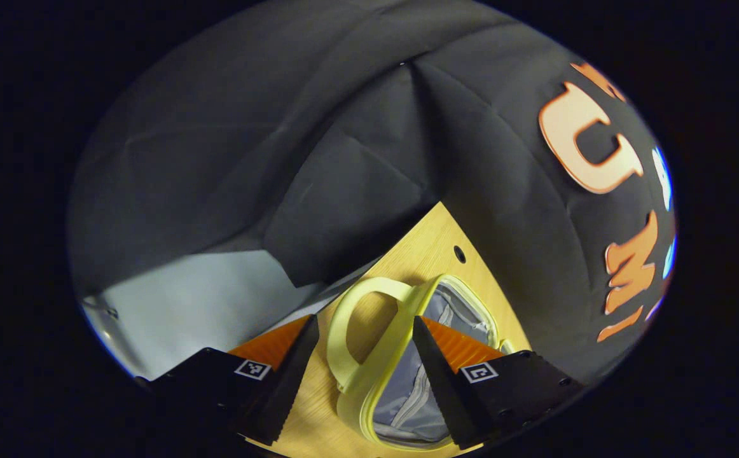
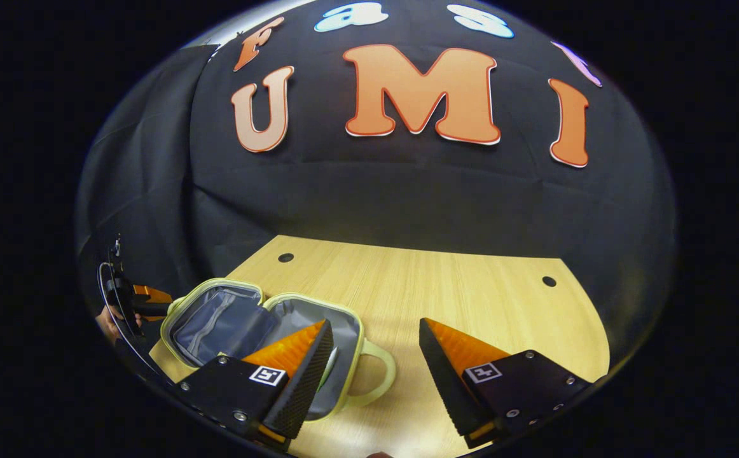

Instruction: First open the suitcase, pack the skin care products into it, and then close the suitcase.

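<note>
A small pale yellow-green suitcase (image 2: 223,324) lies open flat on the wooden table (image 2: 446,286), both halves showing grey lining. Its looped handle (image 2: 385,372) points toward my right gripper (image 2: 376,323), which hovers open just right of the case with nothing between its fingers. In the left gripper view the suitcase (image 1: 407,394) is close below. My left gripper (image 1: 364,320) stands open over the handle (image 1: 338,318), its fingers on either side without touching. The left gripper (image 2: 137,299), held by a hand (image 2: 105,321), also appears at the case's far side in the right gripper view.
The table has small round holes (image 2: 285,257) (image 2: 549,280) near its back corners. Bare wood stretches right of the suitcase. Past the table's left edge lies a pale grey floor (image 1: 185,299).
</note>
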Demonstrator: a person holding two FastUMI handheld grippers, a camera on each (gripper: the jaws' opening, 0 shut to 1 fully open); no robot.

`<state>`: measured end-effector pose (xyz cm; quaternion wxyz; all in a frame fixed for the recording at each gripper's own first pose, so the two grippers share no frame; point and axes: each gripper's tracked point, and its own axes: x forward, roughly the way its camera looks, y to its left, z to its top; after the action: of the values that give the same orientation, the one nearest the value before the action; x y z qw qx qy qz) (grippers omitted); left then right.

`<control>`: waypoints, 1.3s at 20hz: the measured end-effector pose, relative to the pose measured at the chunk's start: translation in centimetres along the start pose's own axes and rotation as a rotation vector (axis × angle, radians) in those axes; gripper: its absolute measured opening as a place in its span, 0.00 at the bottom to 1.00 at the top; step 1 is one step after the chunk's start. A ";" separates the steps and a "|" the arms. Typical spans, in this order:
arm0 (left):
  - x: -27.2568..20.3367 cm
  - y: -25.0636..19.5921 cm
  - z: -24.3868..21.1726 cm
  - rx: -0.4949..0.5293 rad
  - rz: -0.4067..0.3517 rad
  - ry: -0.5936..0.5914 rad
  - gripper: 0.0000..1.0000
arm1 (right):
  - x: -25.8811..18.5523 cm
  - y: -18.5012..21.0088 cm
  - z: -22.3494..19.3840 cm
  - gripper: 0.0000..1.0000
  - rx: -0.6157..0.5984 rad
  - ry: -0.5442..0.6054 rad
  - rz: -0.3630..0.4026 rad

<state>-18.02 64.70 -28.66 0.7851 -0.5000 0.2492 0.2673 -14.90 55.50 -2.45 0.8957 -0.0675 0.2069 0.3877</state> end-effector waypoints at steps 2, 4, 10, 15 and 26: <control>1.4 0.5 -0.7 -0.116 -0.046 0.040 0.92 | -0.7 -1.3 0.4 0.88 -0.021 -0.006 -0.023; 3.3 1.3 -0.9 -0.211 -0.075 0.048 0.75 | -1.4 -2.0 0.8 0.88 -0.021 -0.014 -0.034; 0.1 -1.7 0.3 -0.198 -0.243 0.000 0.25 | -3.1 -3.3 1.5 0.88 -0.041 -0.035 -0.048; -3.2 -5.6 2.0 -0.063 -0.248 -0.066 0.05 | -3.2 -3.7 2.4 0.88 -0.021 -0.061 -0.027; -12.9 -23.1 0.2 0.201 -0.501 -0.132 0.05 | -4.3 -6.0 4.5 0.88 -0.031 -0.146 0.027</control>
<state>-11.98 54.47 -5.05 0.8870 -0.4471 0.0913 0.0707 -11.75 49.74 3.23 0.9020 -0.0500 0.1359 0.4068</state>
